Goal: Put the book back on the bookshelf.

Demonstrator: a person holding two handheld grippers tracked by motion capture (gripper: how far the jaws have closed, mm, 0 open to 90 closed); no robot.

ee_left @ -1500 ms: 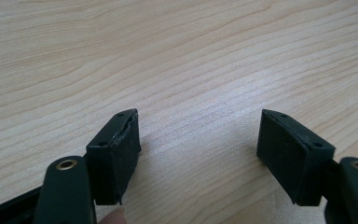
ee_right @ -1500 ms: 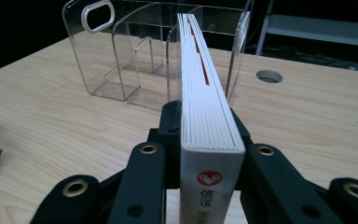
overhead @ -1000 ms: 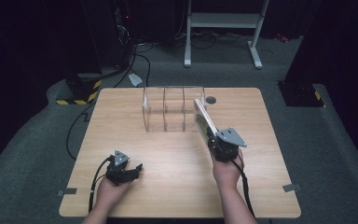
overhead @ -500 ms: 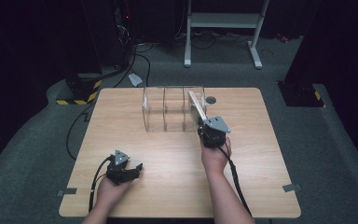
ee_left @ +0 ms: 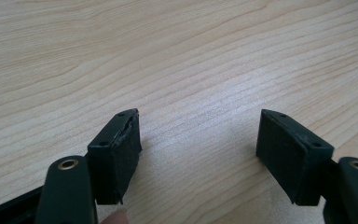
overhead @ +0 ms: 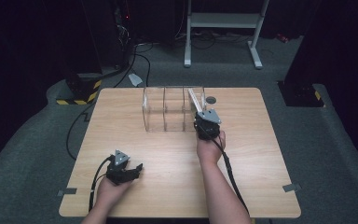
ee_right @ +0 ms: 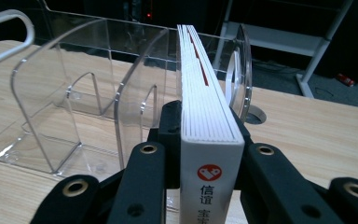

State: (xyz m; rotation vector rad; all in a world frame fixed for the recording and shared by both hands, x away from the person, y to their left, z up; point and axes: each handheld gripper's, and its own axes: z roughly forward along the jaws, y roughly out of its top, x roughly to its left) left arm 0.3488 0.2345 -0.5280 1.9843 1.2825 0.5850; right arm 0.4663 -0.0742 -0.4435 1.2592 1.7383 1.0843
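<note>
1. Book (ee_right: 208,140) alignment is judged to be the point on which the step turns: the white volume, spine toward the camera, is clamped between the jaws of the right gripper (overhead: 206,122) and is held at the mouth of the rightmost slot of the clear acrylic organiser (overhead: 173,109).
2. The book should be kept upright and parallel to the dividers, so that its far edge is passed between the last divider (ee_right: 142,88) and the rounded end wall (ee_right: 243,70) without either being struck.
3. A slow, straight push is advised, since the light organiser could be shoved along the wooden surface (overhead: 270,154); the grip is best let go only once the book is borne by the slot floor.
4. The left gripper (ee_left: 198,154) is seen with jaws spread wide and nothing between them, low over bare wood near the front edge; it could be used to steady the organiser.
5. The book's far end is hidden by its own length, so how far it has entered cannot be told.
6. The spine lettering is cut off at the bottom, and clear walls make the slot edges hard to trace from above.
</note>
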